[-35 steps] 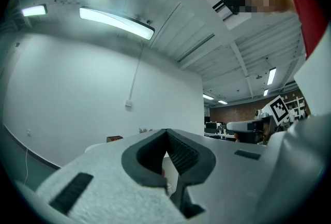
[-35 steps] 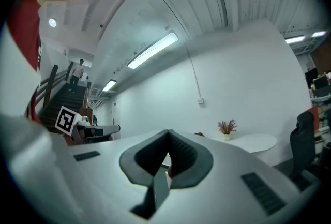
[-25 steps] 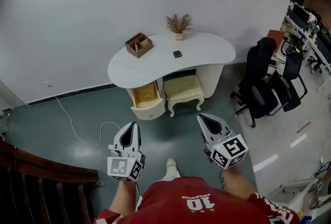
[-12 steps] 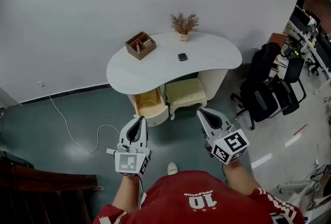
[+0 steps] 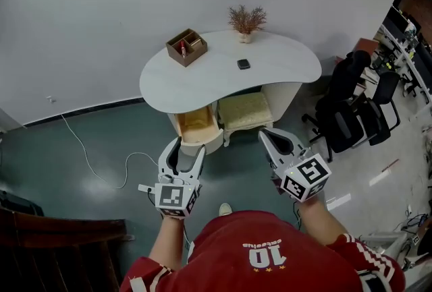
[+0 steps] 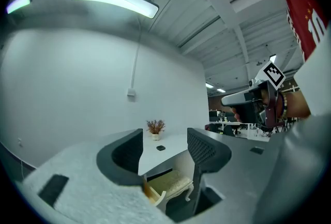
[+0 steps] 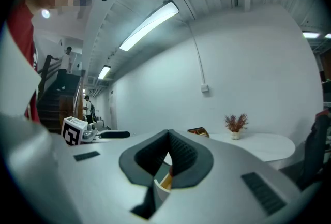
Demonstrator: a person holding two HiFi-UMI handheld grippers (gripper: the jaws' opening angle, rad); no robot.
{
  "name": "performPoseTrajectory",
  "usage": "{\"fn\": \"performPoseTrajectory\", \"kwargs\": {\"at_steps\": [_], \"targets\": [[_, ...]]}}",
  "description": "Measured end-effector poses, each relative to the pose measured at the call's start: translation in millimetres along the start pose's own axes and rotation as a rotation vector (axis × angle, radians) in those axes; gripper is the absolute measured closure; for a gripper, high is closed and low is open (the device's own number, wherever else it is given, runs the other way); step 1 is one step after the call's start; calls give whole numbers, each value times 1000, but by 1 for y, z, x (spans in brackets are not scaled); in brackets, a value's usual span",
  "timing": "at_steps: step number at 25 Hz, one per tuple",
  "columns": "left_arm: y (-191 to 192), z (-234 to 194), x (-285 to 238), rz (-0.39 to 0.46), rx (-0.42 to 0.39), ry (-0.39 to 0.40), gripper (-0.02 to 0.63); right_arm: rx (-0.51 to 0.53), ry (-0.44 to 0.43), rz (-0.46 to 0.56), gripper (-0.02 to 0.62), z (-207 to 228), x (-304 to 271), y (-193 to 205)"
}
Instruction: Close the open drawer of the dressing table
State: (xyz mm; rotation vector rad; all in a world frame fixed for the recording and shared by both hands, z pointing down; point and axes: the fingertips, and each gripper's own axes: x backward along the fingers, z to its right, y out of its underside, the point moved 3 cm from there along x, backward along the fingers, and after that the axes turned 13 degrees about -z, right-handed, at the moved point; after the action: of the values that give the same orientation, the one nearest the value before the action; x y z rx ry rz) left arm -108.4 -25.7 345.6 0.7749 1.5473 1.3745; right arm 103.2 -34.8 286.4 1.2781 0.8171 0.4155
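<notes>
left tool [image 5: 185, 148] jaws just opened wide, nothing between them, open drawer [image 5: 197, 126] of white dressing table [image 5: 216, 78] straight ahead of it, not touching, cushioned stool [image 5: 244, 110] ahead between both tools, right tool [image 5: 277, 138] jaws together, empty

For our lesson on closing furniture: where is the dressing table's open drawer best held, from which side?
Its curved front panel, from the room side: the drawer sticks out from under the tabletop, front outermost, so pushing there should close it.
</notes>
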Motion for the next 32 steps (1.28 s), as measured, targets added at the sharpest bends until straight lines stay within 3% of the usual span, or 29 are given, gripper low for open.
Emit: {"fn": "performPoseTrajectory", "kwargs": {"at_steps": [6,15,22,32], "targets": [[40,-18,-20,-79,60,17,341,1,3,-58,592,-2,-23,6],[127,-13,-52,-215,169,42,344,-14,11,-159,591,3,-42,47],[178,-7,-85,-315,179,35,357,-48,-15,-188,591,17,-62,70],[261,-19,-128,-427,244,-40,369,-63,-77,-231,591,42,-125,98]]}}
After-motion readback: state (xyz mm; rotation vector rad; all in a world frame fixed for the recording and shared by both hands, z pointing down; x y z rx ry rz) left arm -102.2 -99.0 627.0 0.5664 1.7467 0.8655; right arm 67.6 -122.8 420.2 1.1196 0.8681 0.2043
